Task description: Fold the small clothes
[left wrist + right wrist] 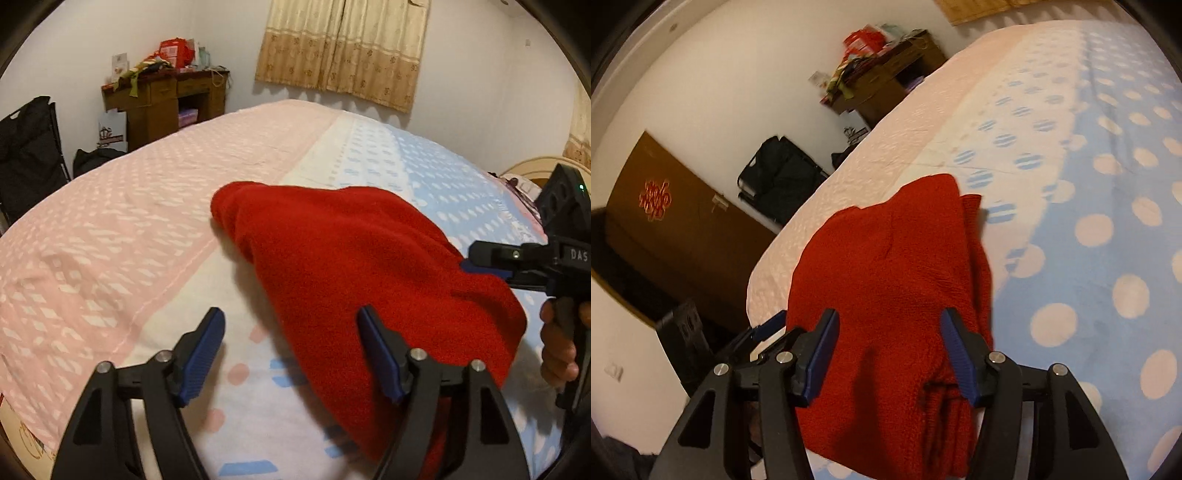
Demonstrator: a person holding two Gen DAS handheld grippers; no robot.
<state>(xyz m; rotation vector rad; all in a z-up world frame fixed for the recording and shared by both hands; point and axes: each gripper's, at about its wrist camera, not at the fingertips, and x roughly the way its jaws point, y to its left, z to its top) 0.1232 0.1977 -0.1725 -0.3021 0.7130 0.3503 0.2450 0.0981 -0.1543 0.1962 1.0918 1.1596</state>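
Red knitwear, a small folded garment (354,266), lies on the bed (147,229), on the pale middle stripe of the bedspread between its pink part and its blue dotted part. In the right wrist view the same garment (886,280) shows stacked layers along its right edge, with a ribbed cuff or hem sticking out at the far corner.

Left gripper (291,354): its jaws stand wide apart and hold nothing. The blue pad of one finger sits in front of the near edge of the red cloth, while the other pad hangs over bare bedspread; whether either touches is unclear.

Right gripper (890,354): its jaws are likewise apart, with the near end of the garment seen between the two blue pads. They are not clamped on it. From the left wrist view the right gripper (487,264) comes in from the side, its tips at the garment's edge, and a hand (557,343) grips its handle.

Beyond the bed stand a wooden desk (166,99) piled with bright clutter, a black folding chair (29,155) and a beige curtain (343,48) on the far wall.
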